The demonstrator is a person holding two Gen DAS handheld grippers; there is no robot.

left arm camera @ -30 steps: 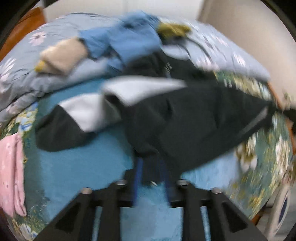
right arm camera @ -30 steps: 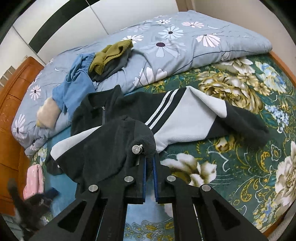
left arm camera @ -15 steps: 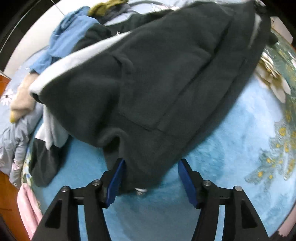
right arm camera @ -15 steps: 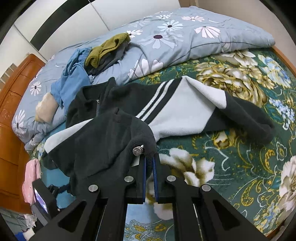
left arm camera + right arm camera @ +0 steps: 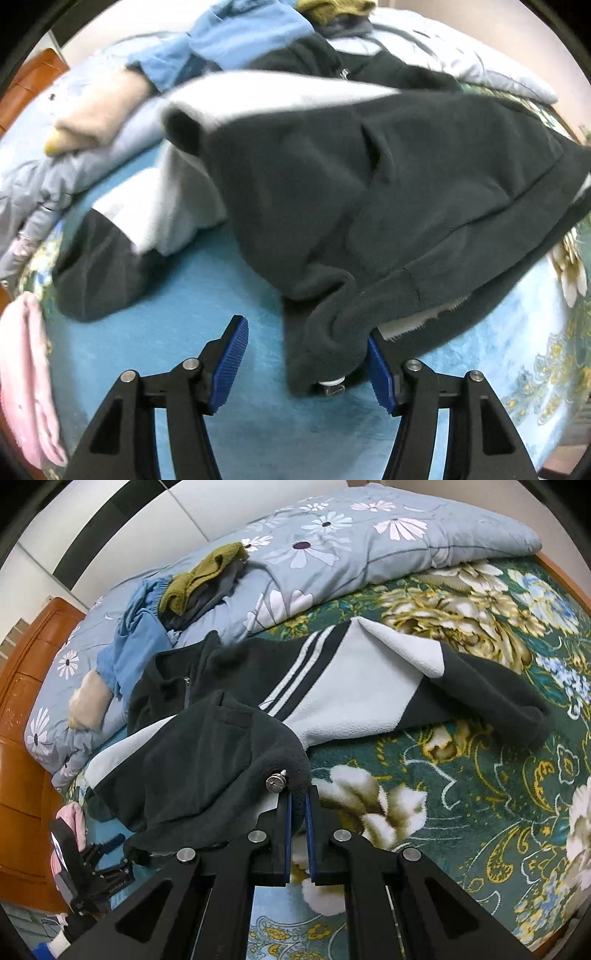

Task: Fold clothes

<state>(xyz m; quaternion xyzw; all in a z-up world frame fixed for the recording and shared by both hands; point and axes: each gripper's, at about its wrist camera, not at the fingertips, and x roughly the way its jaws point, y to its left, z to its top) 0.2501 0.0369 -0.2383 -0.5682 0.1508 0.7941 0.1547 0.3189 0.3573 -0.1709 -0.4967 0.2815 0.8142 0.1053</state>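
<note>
On the floral bedspread your black-and-grey fleece jacket lies half folded: soft, thick and floppy, so take doubled hem. Your left gripper points steeply down, jaws apart, hem corner at its 1 o'clock. Your right gripper pinches the hem.

No legible text, label, brand or number on anything here.

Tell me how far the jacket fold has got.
Done: the black jacket's hem is folded up over its body. In hand: the right claw is shut on one hem corner; the left claw is open around the other. Left: the outstretched sleeve, plus the heap of clothes.
</note>
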